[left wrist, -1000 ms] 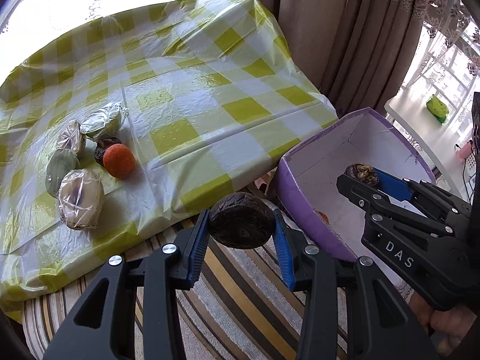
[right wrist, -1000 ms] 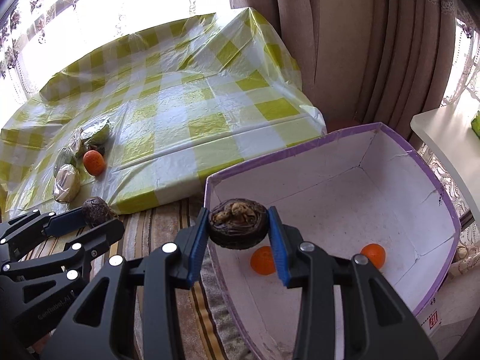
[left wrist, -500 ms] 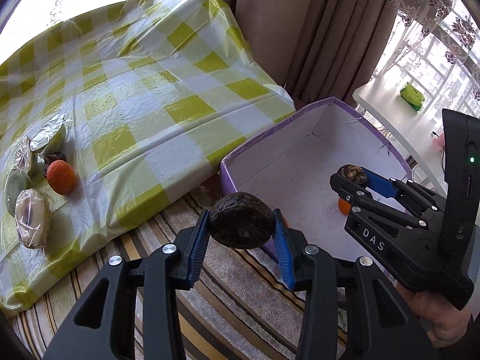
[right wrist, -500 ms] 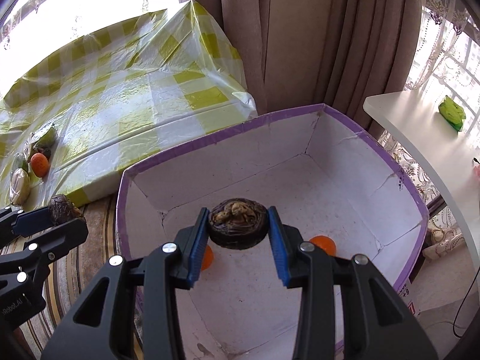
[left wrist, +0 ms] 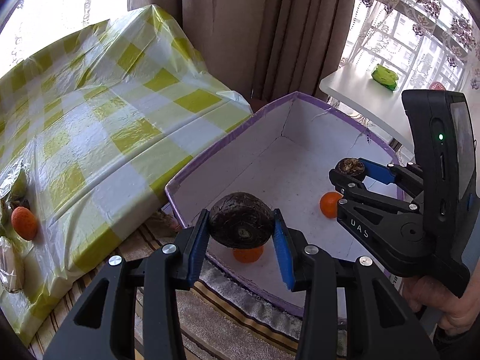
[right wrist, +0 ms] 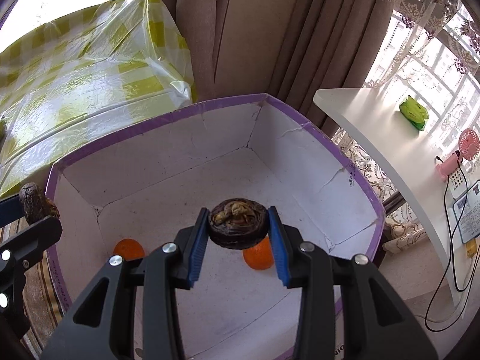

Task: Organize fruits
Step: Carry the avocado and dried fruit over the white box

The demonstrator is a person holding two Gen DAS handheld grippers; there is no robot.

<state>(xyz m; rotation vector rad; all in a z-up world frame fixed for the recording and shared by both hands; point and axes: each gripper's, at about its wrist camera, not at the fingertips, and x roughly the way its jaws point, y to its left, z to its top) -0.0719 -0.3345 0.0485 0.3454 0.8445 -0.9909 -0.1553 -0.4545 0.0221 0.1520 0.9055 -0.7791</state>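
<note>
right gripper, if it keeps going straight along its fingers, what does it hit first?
Likely the white floor of the purple-rimmed box. The right gripper, shut on a dark brown fruit, points down into it. An orange fruit lies just below that line; depth is unclear.

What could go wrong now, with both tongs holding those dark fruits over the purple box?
1. The dark fruit in the right tongs hangs right above an orange fruit; dropped from here, it might hit and bruise it.
2. The left tongs hold their dark fruit near the purple box edge, so an early release might land it on the rim or the striped rug.
</note>
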